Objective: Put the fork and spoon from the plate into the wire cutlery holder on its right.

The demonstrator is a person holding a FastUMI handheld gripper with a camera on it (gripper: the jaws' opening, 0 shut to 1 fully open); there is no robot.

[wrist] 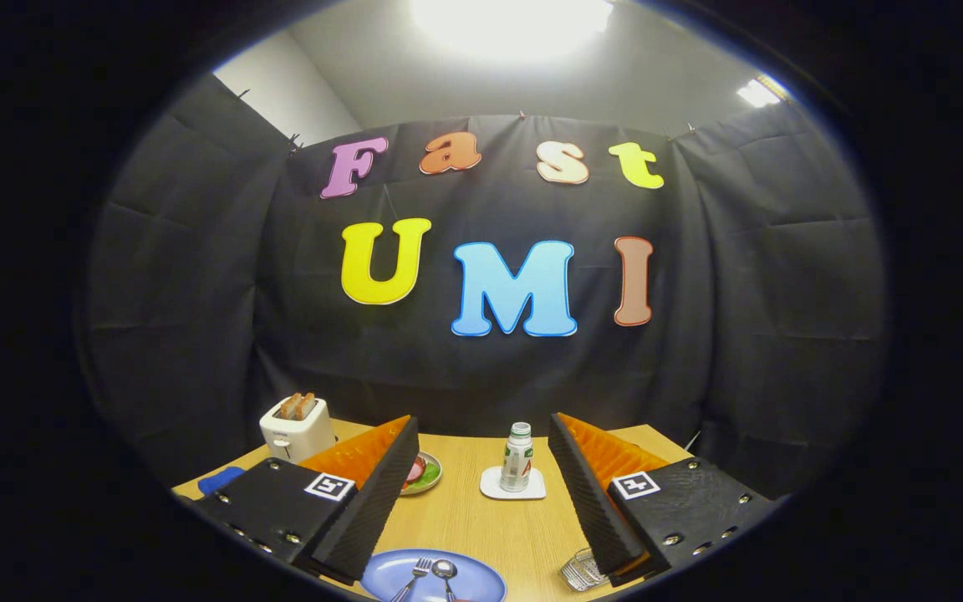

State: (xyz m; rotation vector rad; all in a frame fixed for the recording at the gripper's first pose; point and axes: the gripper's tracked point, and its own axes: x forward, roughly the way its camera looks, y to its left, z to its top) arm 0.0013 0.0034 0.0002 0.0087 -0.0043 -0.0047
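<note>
Gripper view: fingers spread wide, holding nothing, raised above bench. Plate lay below and between them, fork left of spoon on it. Wire cutlery holder just right of plate. Advice: descend steeply, straddle one handle, close squarely.

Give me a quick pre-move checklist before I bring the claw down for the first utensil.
1. Claw open, nothing between its fingers: ok.
2. Fork and spoon both on the blue plate, side by side, apart: ok.
3. Wire cutlery holder to the plate's right, partly hidden behind one finger; whether it is empty: cannot tell.
4. Claw lined up over the plate: not ok; the plate lies low between the fingers, which aim at the bottle on its coaster.
5. Utensil handle ends: cannot tell, cut off.
</note>
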